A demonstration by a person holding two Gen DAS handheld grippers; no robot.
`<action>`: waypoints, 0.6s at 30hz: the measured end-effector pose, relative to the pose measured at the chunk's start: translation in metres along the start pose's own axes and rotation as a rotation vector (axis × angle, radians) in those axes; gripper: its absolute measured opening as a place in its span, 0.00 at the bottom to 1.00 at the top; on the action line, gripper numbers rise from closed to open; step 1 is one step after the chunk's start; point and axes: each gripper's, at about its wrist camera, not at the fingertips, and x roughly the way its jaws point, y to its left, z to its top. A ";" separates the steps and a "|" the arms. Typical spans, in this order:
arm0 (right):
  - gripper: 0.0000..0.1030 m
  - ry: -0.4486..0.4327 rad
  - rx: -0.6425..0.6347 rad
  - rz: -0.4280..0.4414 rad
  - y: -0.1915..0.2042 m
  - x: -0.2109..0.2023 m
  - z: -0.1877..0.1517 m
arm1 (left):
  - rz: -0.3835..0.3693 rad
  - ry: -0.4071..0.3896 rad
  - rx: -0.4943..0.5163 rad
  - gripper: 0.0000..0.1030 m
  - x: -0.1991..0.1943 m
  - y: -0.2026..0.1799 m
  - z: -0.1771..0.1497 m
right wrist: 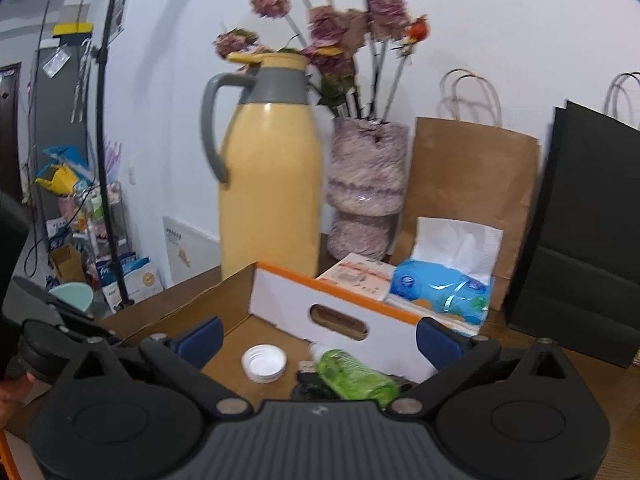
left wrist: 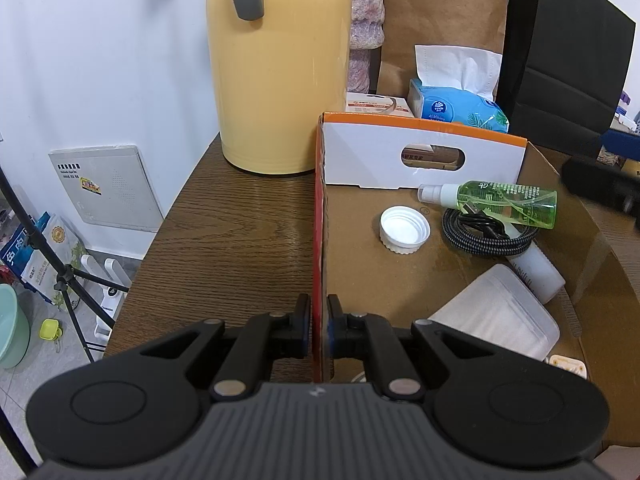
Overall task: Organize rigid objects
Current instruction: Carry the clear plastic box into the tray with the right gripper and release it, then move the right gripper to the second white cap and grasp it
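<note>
An open cardboard box (left wrist: 424, 160) with orange trim stands on the wooden table. My left gripper (left wrist: 319, 312) is shut on the box's left wall (left wrist: 318, 240), pinching it near its front end. Inside lie a white cap (left wrist: 405, 230), a green spray bottle (left wrist: 508, 202), a coiled black cable (left wrist: 476, 236), a white bottle (left wrist: 538, 276) and a frosted plastic case (left wrist: 500, 312). My right gripper (right wrist: 320, 336) is open and empty above the box (right wrist: 340, 312), over the cap (right wrist: 264, 363) and green bottle (right wrist: 354, 378).
A tall yellow thermos jug (left wrist: 276, 68) stands just behind the box's left corner. A tissue pack (left wrist: 456, 106), a small carton (left wrist: 378, 106), a brown paper bag (right wrist: 472, 184), a black bag (right wrist: 592, 240) and a flower vase (right wrist: 366, 188) line the back. The table edge (left wrist: 160, 240) drops off at left.
</note>
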 end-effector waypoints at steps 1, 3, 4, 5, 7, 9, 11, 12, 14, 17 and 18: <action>1.00 -0.006 0.012 -0.009 -0.005 -0.002 0.001 | 0.000 0.000 0.000 0.09 0.000 0.000 0.000; 1.00 -0.013 0.040 -0.033 -0.017 -0.003 0.002 | 0.000 0.000 0.000 0.09 0.000 0.000 0.000; 1.00 -0.017 0.056 -0.049 -0.025 -0.004 0.002 | 0.000 0.000 0.000 0.09 0.000 0.000 0.000; 1.00 -0.019 0.071 -0.066 -0.032 -0.005 0.001 | 0.000 0.000 0.000 0.09 0.000 0.000 0.000; 1.00 -0.019 0.106 -0.107 -0.049 -0.006 -0.001 | 0.000 0.000 0.000 0.09 0.000 0.000 0.000; 1.00 -0.011 0.145 -0.143 -0.066 -0.005 -0.004 | 0.000 0.000 0.000 0.09 0.000 0.000 0.000; 1.00 0.001 0.184 -0.183 -0.083 -0.004 -0.009 | 0.000 0.000 0.000 0.09 0.000 0.000 0.000; 1.00 0.012 0.204 -0.206 -0.092 -0.001 -0.012 | 0.000 0.000 0.000 0.09 0.000 0.000 0.000; 1.00 0.035 0.238 -0.234 -0.106 0.003 -0.020 | 0.000 0.000 0.000 0.09 0.000 0.000 0.000; 1.00 0.083 0.287 -0.270 -0.126 0.015 -0.034 | 0.000 0.000 0.000 0.09 0.000 0.000 0.000; 1.00 0.104 0.301 -0.283 -0.132 0.020 -0.040 | 0.000 0.000 0.000 0.09 0.000 0.000 0.000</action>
